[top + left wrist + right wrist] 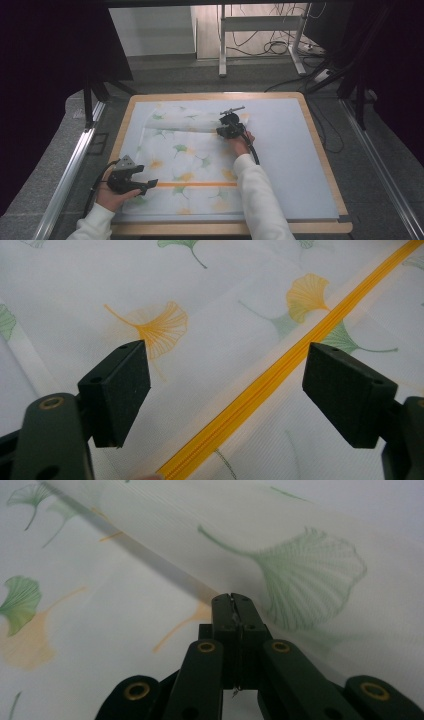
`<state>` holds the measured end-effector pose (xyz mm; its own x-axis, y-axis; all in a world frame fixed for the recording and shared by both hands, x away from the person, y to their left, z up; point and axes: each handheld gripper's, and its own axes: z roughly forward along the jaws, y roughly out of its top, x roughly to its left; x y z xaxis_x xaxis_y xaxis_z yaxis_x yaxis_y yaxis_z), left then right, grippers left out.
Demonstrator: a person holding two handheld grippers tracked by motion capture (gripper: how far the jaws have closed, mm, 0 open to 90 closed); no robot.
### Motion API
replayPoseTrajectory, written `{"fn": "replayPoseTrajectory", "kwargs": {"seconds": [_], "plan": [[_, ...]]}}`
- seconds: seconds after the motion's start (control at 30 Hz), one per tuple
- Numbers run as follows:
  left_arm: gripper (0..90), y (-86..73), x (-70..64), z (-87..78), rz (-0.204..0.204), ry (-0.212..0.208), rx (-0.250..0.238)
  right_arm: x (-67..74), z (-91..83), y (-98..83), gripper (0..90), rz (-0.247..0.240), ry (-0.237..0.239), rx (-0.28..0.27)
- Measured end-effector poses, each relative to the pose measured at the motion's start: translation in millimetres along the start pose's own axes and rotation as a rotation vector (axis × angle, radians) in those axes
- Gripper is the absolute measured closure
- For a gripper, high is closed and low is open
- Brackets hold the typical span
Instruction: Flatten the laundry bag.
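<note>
Readable text: none found in any view.
Fabric cover (195,155) under my hands: printed ginkgo leaves only, no lettering, label or brand.
Yellow zipper (280,370) across that cover: no markings I can read.
Table (320,150) around the cover: no signs or numbers.

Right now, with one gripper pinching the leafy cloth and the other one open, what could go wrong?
1. The right gripper has its jaws shut on a thin fold of the cloth; the fabric could slip out if pulled.
2. The left gripper is open over the zipper, so nothing pins that end, and the whole cloth might slide across the table.
3. The lifted fold could settle crooked or wrinkled.
</note>
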<state>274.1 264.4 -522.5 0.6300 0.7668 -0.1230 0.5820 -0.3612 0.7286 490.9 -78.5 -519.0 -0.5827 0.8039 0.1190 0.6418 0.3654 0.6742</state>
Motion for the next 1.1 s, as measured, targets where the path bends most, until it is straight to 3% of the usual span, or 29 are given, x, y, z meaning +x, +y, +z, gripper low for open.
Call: {"fn": "replayPoseTrajectory", "kwargs": {"seconds": [0.3, 0.47, 0.77, 0.9, 0.97, 1.1], "plan": [[18.7, 0.4, -0.3, 1.5, 0.000, -0.002, 0.002, -17.3, -1.3, 7.9, 88.7, 0.064, -0.049, -0.044], [18.7, 0.6, -0.6, 1.6, 0.000, 0.000, 0.002, -22.7, -0.3, 7.2, 88.7, 0.090, -0.043, -0.039], [18.7, 0.7, -1.2, 1.8, 0.004, 0.004, 0.004, -26.7, 4.3, 13.6, 88.7, 0.089, -0.042, -0.060], [18.7, 0.8, -0.8, 1.6, 0.005, 0.009, 0.003, -29.7, 11.1, 24.8, 88.7, 0.082, -0.064, -0.046], [18.7, 0.7, -0.3, 1.4, 0.005, 0.010, 0.004, -35.6, 17.9, 29.0, 88.7, 0.102, -0.076, -0.026], [18.7, 0.3, 1.1, 1.7, 0.005, 0.007, 0.006, -37.6, 20.3, 27.5, 88.7, 0.111, -0.076, -0.014]]}}
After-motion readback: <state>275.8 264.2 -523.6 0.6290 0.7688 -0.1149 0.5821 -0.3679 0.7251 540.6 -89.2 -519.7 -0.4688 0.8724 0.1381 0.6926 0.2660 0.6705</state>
